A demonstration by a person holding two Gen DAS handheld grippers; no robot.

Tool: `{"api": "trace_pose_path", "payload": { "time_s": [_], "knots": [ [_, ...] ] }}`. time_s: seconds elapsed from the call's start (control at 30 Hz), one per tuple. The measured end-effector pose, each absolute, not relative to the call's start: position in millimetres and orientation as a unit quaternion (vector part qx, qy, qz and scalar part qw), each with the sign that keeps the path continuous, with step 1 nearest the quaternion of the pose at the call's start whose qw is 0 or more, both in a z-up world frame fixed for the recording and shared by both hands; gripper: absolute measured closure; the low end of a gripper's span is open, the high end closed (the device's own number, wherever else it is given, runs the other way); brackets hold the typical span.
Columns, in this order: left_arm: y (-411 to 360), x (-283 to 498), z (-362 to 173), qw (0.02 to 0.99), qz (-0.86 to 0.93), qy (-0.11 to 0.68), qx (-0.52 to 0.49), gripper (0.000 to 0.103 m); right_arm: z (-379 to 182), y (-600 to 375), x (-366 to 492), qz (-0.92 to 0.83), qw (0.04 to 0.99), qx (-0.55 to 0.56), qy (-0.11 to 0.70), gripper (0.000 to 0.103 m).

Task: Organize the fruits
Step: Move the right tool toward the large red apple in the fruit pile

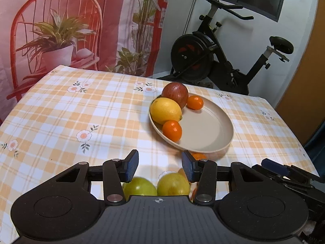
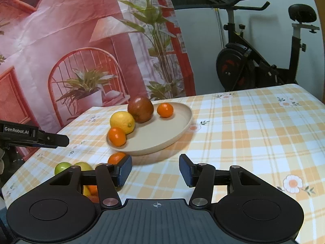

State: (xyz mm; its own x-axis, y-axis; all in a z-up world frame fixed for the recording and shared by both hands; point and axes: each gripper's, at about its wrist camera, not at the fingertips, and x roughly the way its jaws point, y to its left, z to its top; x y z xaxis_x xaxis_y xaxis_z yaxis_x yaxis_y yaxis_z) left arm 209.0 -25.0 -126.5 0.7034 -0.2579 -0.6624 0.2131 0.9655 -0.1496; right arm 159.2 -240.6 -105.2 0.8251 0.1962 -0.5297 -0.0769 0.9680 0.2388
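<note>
Four fruits sit on the plate (image 1: 205, 142) already, and both the left gripper (image 1: 160, 167) and right gripper (image 2: 155, 171) hover empty, jaws apart, needing to drop onto the green fruits (image 1: 140, 187) nearby.

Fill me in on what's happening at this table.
A person holding two grippers is sorting fruit onto a beige plate on a checked tablecloth. The plate holds a red apple, a lemon and two tangerines. Two green apples and another tangerine lie on the cloth beside it. The left gripper and right gripper are both empty, fingers apart.
</note>
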Motion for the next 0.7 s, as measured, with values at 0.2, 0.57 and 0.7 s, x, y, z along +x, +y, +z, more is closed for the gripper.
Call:
{"api": "trace_pose_path", "payload": {
  "time_s": [0.2, 0.57, 0.7],
  "knots": [
    [-26, 197, -129, 0.922, -0.137, 0.361, -0.026, 0.054, -100, -230, 150, 0.08, 0.949, 0.103, 0.288, 0.055],
    [-21, 179, -130, 0.922, -0.145, 0.357, -0.029, 0.053, -91, -220, 128, 0.082, 0.947, 0.102, 0.293, 0.052],
    [-21, 168, -129, 0.923, -0.148, 0.354, -0.026, 0.053, -90, -215, 118, 0.087, 0.944, 0.104, 0.301, 0.05]
  ]
}}
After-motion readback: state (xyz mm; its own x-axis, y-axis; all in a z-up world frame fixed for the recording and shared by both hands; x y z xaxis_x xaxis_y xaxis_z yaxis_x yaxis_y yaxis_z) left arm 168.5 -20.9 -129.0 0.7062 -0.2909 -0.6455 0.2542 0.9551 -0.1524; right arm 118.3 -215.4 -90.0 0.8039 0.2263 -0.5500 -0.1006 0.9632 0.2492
